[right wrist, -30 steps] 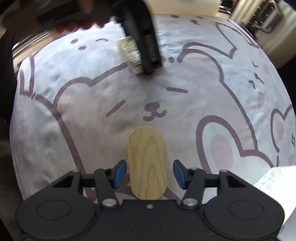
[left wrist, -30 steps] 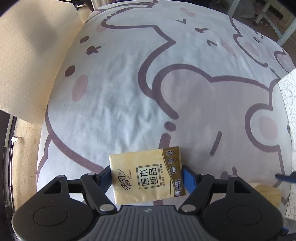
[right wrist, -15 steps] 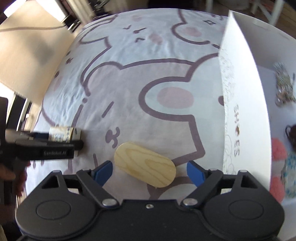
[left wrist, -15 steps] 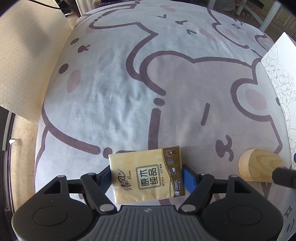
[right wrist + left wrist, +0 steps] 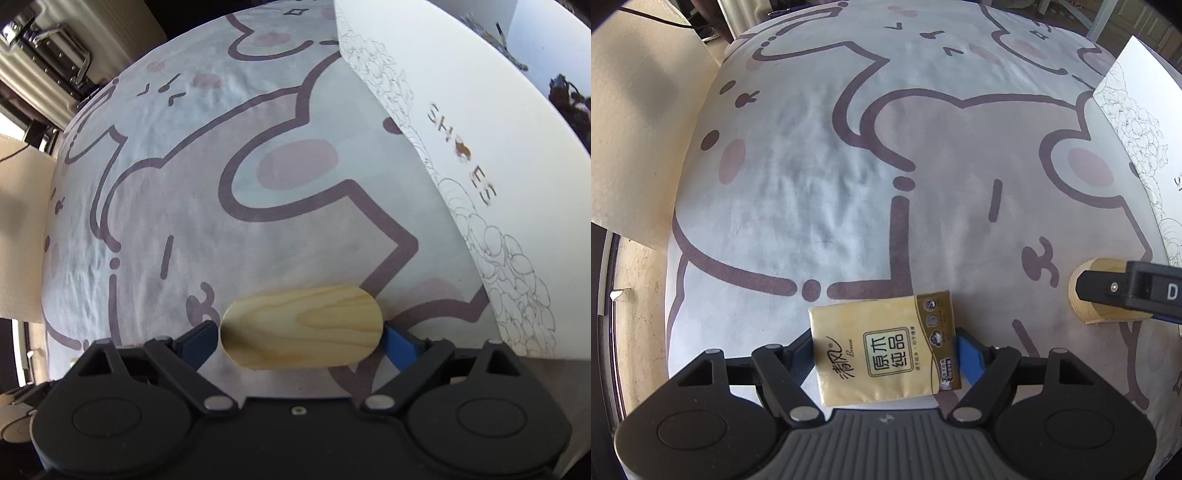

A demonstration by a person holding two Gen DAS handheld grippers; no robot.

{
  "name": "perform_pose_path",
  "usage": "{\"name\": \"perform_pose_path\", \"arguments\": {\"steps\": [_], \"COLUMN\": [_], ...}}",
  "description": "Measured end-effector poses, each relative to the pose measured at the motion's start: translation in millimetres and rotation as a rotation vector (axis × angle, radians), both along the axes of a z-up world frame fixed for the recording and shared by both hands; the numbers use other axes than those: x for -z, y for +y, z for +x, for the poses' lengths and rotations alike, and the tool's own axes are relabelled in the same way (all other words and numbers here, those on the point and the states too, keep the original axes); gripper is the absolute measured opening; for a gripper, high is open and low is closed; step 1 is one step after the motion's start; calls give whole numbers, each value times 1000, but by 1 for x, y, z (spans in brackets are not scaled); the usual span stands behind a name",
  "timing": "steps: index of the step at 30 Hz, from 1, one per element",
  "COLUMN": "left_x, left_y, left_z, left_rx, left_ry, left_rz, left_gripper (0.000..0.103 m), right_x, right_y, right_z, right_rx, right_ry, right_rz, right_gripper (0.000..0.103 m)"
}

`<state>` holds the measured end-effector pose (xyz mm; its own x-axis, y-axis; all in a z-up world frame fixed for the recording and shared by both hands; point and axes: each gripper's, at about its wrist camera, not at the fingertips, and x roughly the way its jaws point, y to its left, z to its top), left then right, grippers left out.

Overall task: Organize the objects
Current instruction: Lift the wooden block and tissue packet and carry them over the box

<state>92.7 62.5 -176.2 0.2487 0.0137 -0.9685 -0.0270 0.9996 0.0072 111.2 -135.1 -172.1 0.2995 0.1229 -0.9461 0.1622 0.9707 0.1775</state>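
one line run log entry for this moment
left gripper: shut on tissue pack | right gripper: shut on wooden block | white box: beside

The tissue pack (image 5: 884, 349) is shiny plastic. The block (image 5: 301, 330) is smooth wood. The bed sheet (image 5: 820, 177) is soft, wrinkly cloth.

A bed (image 5: 820, 177) covered in a pale sheet printed with cartoon bears carries everything. A white shoe box (image 5: 491, 122) with flower line drawings stands on it at the right.
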Motion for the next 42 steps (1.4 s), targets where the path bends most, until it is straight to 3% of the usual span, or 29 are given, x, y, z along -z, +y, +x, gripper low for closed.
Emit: {"name": "perform_pose_path", "arguments": {"steps": [9, 13, 15, 21, 29, 42], "left_x": [2, 2, 1, -17, -69, -135], "left_y": [3, 4, 5, 8, 9, -21], "left_z": [1, 1, 1, 3, 7, -1], "left_rx": [-43, -60, -68, -91, -78, -72], "left_ry": [11, 6, 2, -42, -151, -292], "left_rz": [10, -1, -13, -19, 26, 31], "left_gripper": [85, 82, 75, 75, 75, 75], "right_x": [10, 10, 9, 2, -48, -136], "right_y": [17, 16, 17, 10, 5, -15], "right_z": [3, 4, 3, 4, 7, 1], "right_rx": [-120, -186, -222, -247, -295, -356], "right_ry": [-5, -30, -49, -58, -163, -350], "right_rz": [-134, -146, -135, -99, -78, -90], "right_gripper": [97, 97, 94, 93, 93, 93]}}
